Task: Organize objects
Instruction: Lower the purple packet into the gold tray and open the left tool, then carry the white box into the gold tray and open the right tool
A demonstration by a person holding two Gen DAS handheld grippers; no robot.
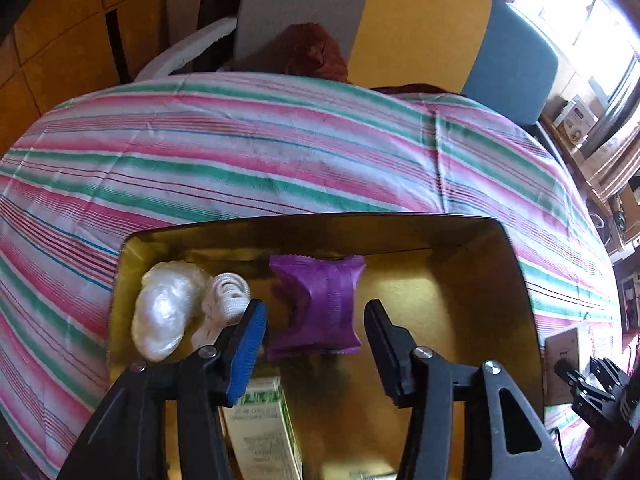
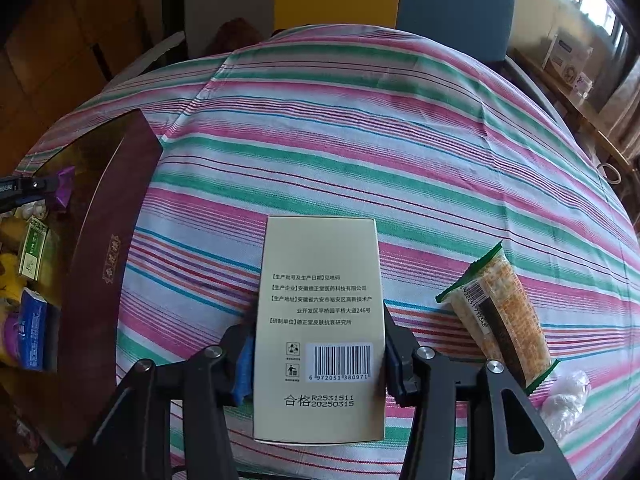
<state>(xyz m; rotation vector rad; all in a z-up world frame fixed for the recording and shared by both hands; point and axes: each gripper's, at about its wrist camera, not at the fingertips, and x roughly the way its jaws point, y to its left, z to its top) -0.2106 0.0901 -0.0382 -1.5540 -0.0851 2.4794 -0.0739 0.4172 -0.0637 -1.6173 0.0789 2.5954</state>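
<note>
Right gripper (image 2: pixel 318 354) clamped on the beige carton (image 2: pixel 320 328) above the striped tablecloth (image 2: pixel 360 152) — snack packet (image 2: pixel 500 316) lying just beside. Left gripper (image 1: pixel 316 328), jaws apart, hangs over the purple sachet (image 1: pixel 320 304) inside the gold-lined box (image 1: pixel 460 320).

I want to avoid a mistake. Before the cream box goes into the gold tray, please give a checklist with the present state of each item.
1. Right gripper jaws shut on the cream box: ok.
2. Left gripper jaws open, around the purple packet without pinching it: ok.
3. Free floor on the right side of the gold tray: ok.
4. Snack bar apart from the cream box: ok.
5. Cream box clear of the striped cloth: cannot tell.
</note>
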